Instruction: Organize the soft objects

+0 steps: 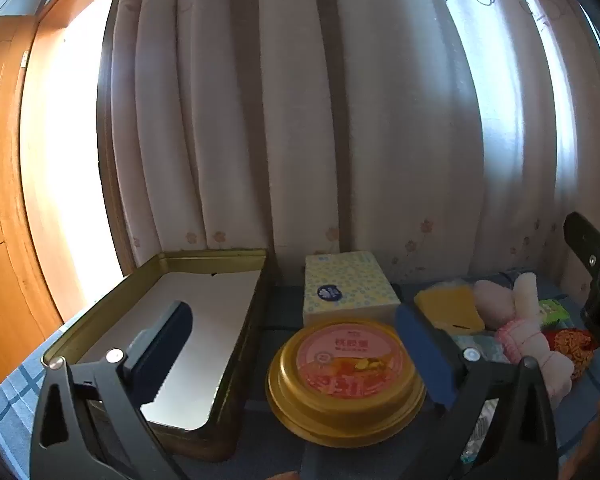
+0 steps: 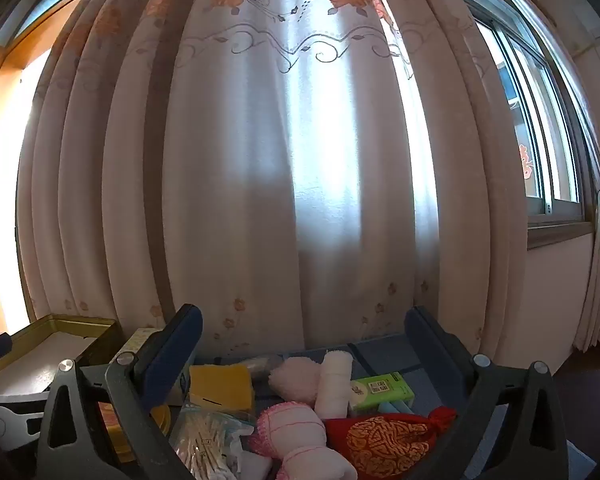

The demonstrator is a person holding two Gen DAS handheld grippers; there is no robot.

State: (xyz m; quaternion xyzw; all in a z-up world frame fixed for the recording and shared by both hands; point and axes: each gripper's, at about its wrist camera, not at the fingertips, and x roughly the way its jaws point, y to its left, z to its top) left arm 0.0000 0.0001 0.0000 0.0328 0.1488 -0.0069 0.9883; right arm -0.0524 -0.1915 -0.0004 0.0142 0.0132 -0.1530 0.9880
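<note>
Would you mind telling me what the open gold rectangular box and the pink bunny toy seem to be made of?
Open gold rectangular box: probably tin-plated metal, given its shiny rolled rim and thin walls. Pink bunny toy: seemingly soft plush or terry fabric, with a fuzzy matte surface.

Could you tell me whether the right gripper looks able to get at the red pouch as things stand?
Probably yes: the right gripper is wide open and empty, and the red pouch lies uncovered between its fingers, beside the pink plush toy.

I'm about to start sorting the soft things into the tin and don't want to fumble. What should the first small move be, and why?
Probably lower the open right gripper onto the pink plush rabbit just below its fingers. Both grippers hold nothing, the gold tin stands open and bare, and the rabbit is the soft thing nearest.
</note>
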